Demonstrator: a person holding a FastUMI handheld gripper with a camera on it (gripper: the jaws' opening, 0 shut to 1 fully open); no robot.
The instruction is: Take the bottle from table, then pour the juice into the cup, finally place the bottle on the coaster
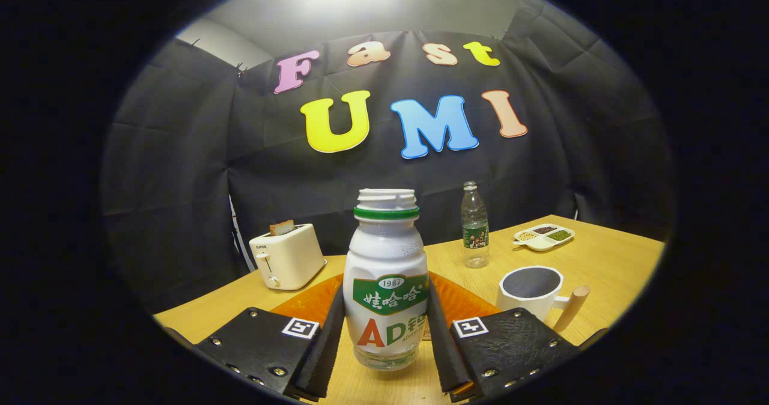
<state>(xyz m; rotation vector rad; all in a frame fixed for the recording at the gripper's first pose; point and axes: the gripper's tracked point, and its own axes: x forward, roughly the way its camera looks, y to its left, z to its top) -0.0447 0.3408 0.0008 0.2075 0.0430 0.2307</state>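
**Bottle pinched upright, cup off to the right**

My tongs [384, 339] are pinching the bottle [386, 279]: one finger presses on each side of its lower body, at about the level of the label. The bottle sits squarely between the fingers, its long axis straight up and down, its open mouth pointing upward. The cap is off, and only the green ring shows below the threads. Whether its base rests on the table [601, 261] or hangs just clear of it, I cannot tell.

Taking the bottle as the landmark: the cup [531, 291] stands to its right and a little beyond it, near but apart, with its wooden handle sticking out on the far side from the bottle. The orange coaster [462, 303] lies just behind the bottle, spreading out to both sides. A toaster [287, 256] sits to the left and farther back, a clear water bottle [474, 225] behind and to the right, and a divided snack dish [544, 237] beyond the cup.

I judge the grip made and the pour still to do. The move ahead turns on that rightward offset: I would need to carry the bottle over toward the cup and tip its mouth down to the right, over the rim. The grip sits low on the bottle, so it may want to swing as it tilts.
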